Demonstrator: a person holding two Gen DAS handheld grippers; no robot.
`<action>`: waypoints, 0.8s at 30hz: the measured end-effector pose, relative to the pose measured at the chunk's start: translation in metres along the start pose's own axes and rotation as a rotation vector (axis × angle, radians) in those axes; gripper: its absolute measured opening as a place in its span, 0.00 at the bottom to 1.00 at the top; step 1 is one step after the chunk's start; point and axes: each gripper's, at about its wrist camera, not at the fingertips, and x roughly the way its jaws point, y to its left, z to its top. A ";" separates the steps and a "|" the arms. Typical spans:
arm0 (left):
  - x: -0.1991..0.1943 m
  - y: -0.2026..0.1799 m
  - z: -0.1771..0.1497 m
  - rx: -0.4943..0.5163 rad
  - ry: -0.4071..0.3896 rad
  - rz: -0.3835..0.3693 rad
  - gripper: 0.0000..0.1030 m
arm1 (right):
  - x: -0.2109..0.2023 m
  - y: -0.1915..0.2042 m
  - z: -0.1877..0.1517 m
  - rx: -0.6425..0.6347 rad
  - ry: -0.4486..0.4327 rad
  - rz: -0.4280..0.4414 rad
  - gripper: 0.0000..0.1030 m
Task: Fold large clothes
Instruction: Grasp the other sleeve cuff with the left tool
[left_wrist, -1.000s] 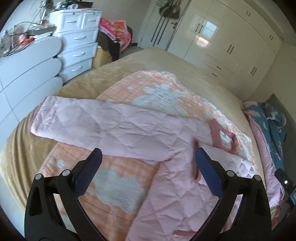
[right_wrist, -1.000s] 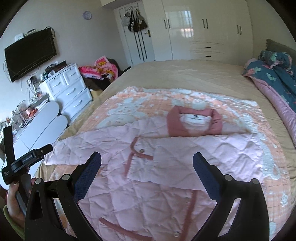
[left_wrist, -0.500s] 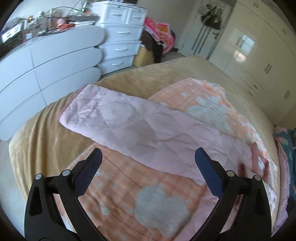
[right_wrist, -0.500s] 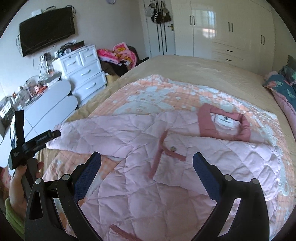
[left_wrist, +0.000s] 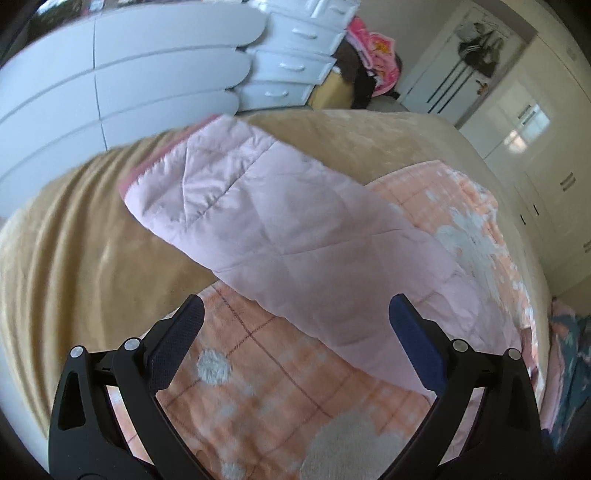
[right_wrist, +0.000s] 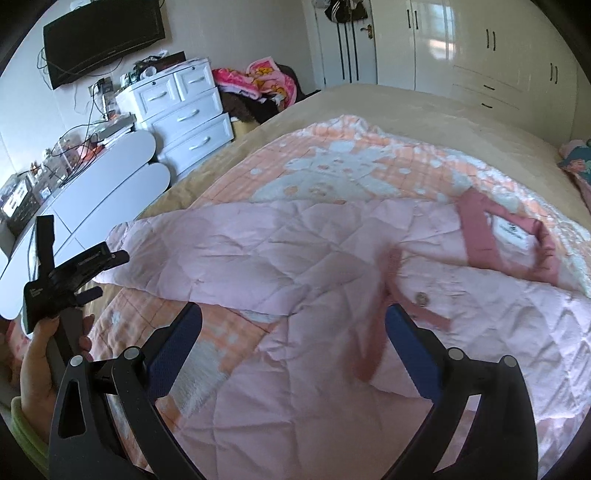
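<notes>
A large pale pink quilted jacket (right_wrist: 332, 302) lies spread on the bed, its darker pink collar (right_wrist: 480, 236) at the right. One long sleeve (left_wrist: 280, 229) stretches to the left, its cuff (left_wrist: 147, 173) near the bed's edge. My left gripper (left_wrist: 295, 325) hovers open just above the middle of that sleeve, holding nothing. My right gripper (right_wrist: 293, 325) stands open over the jacket's front near the pink placket and a snap button (right_wrist: 421, 298). A hand (right_wrist: 40, 354) holds the left gripper at the far left of the right wrist view.
An orange-and-white patterned blanket (right_wrist: 332, 162) lies under the jacket on a tan bedspread (left_wrist: 74, 258). White curved drawer units (left_wrist: 129, 74) and a white dresser (right_wrist: 184, 110) stand left of the bed. Wardrobes (right_wrist: 480, 48) line the far wall. Floral bedding (left_wrist: 569, 354) lies at the right.
My left gripper has swung left and come closer to the sleeve, toward its cuff end. My right gripper has moved left and lower over the jacket front. Both stayed open.
</notes>
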 end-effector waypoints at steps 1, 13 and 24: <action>0.005 0.004 0.001 -0.021 0.008 -0.002 0.91 | 0.004 0.001 0.000 -0.001 0.004 0.004 0.96; 0.047 0.034 0.016 -0.211 0.025 -0.042 0.91 | 0.003 -0.033 -0.014 0.055 0.000 -0.015 0.96; 0.055 0.030 0.031 -0.166 -0.025 0.003 0.65 | -0.014 -0.070 -0.032 0.108 0.005 -0.050 0.96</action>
